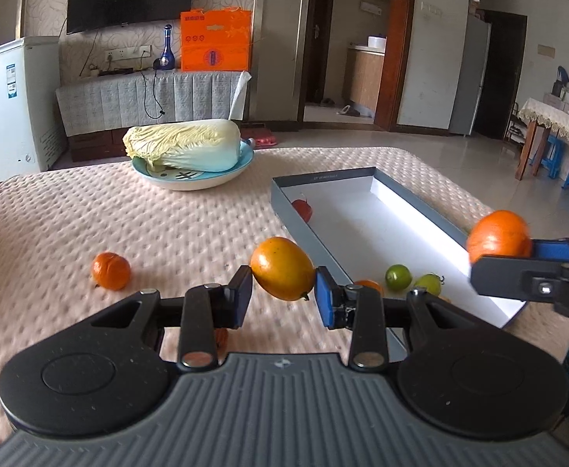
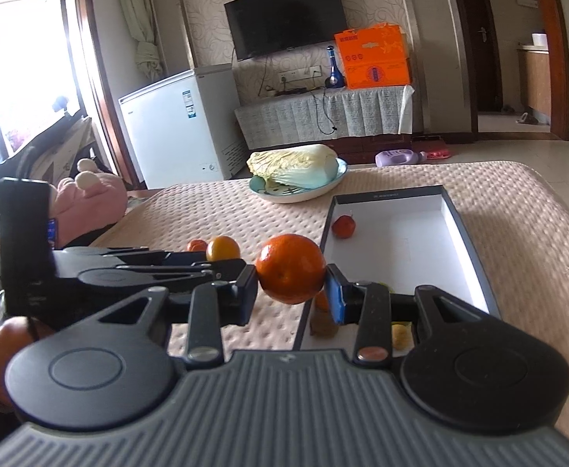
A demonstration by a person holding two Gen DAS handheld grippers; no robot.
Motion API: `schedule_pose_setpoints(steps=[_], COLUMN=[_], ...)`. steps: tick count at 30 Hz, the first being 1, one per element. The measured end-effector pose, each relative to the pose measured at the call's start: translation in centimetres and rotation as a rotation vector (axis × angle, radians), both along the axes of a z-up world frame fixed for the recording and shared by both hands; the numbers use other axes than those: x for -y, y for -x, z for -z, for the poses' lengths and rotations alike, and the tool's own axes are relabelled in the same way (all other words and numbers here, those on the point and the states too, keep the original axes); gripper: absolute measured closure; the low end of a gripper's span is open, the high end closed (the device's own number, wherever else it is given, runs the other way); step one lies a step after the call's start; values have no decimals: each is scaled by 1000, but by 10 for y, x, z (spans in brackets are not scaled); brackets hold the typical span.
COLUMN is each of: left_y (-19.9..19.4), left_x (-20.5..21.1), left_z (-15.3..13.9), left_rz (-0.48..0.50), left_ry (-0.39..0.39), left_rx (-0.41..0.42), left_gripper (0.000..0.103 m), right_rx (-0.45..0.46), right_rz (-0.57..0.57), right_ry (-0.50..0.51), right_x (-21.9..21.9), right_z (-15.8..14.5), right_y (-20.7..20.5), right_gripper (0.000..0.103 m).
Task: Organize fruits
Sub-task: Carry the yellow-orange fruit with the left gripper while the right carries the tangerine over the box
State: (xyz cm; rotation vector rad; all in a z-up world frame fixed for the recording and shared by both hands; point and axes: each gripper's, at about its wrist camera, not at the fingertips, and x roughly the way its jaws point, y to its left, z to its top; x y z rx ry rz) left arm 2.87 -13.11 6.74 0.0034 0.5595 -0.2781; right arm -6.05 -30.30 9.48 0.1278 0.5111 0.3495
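Orange-yellow and egg-shaped, the fruit (image 1: 283, 268) my left gripper (image 1: 283, 296) carries is pinched between the blue pads at its two ends, lifted clear of the quilted desk (image 1: 129, 214). Its long axis runs roughly finger to finger, tilted, with the small stem nub pointing down and right. I judge it is held aloft to go over the wall of the shallow white box (image 1: 284, 198), where a red fruit (image 1: 302, 210), two green ones (image 1: 398, 276) and others already lie. One mandarin (image 1: 111, 271) waits on the desk to the left.

From the right wrist, my right gripper (image 2: 290, 294) has its fingers closed on a round mandarin (image 2: 290, 268), gripped across its middle and raised just at the box's near left edge (image 2: 475, 257). It is near-spherical, so I cannot tell any long axis. The cabbage on its plate (image 2: 296, 194) sits beyond.
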Motion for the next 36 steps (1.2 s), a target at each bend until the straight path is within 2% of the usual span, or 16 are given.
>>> schedule_pose_setpoints(steps=[4, 15, 36], left_y=[-8, -23, -74], left_x=[3, 32, 101], left_z=[2, 3, 19], left_rz=[3, 80, 169], left_ry=[19, 28, 68], left_rx=[-16, 5, -25], left_gripper=[63, 63, 63], right_rx=[-12, -54, -145], right_rz=[28, 105, 122], right_ry=[7, 29, 86], right_x=[7, 19, 28], right_z=[3, 9, 23], right_y=[-2, -4, -5], right_gripper=[63, 63, 63])
